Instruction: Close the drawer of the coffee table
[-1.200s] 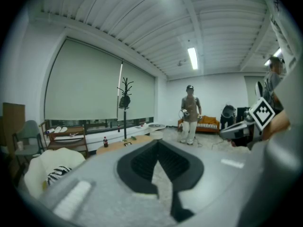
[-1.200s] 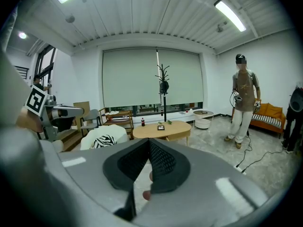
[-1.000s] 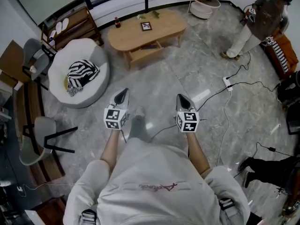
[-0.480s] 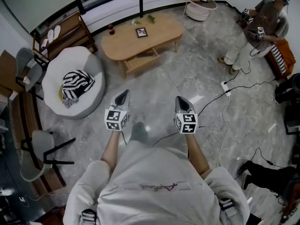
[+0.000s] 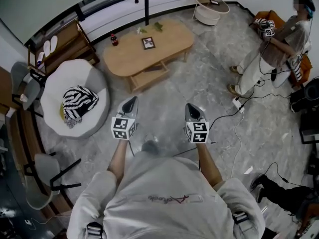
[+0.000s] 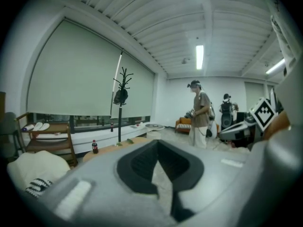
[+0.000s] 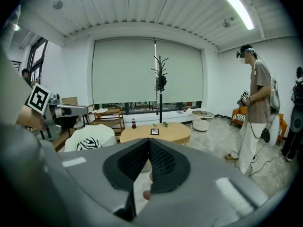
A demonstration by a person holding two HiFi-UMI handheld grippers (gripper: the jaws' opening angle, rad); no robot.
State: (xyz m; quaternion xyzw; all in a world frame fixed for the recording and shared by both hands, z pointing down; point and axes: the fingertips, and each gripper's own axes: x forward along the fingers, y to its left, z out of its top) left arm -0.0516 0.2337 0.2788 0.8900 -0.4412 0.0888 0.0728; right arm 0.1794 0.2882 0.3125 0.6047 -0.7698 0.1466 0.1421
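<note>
Drawer: the drawer [image 5: 147, 76] stands pulled out from the near long side of the coffee table [image 5: 130, 55], its front facing the person who wears the camera.
Coffee table: an oval wooden top on grey marble-patterned floor [image 5: 199, 78], at the far end of the room and well apart from both grippers.
On the tabletop: a small cola bottle [image 5: 114, 39] upright near the left end, a framed picture [image 5: 148, 43] at the middle, and a bit of green [image 5: 158, 27] by the far edge.
Left gripper: the left gripper [image 5: 131, 100] is held out in front of the body and aimed toward the table, jaws pressed together with nothing between them.
Right gripper: the right gripper [image 5: 191, 106] is level with it and well apart from it, jaws likewise together and empty.
Around the table: a white armchair [image 5: 94, 83] with a black-and-white striped cushion [image 5: 79, 102] to the left; a wooden rack [image 5: 62, 41] behind it; a coat stand [image 5: 146, 4] and a round white side table [image 5: 209, 7] beyond.
Bystander: a person [image 5: 276, 46] stands at the right, holding marker-cubed grippers, with cables [image 5: 239, 128] trailing across the floor nearby.
</note>
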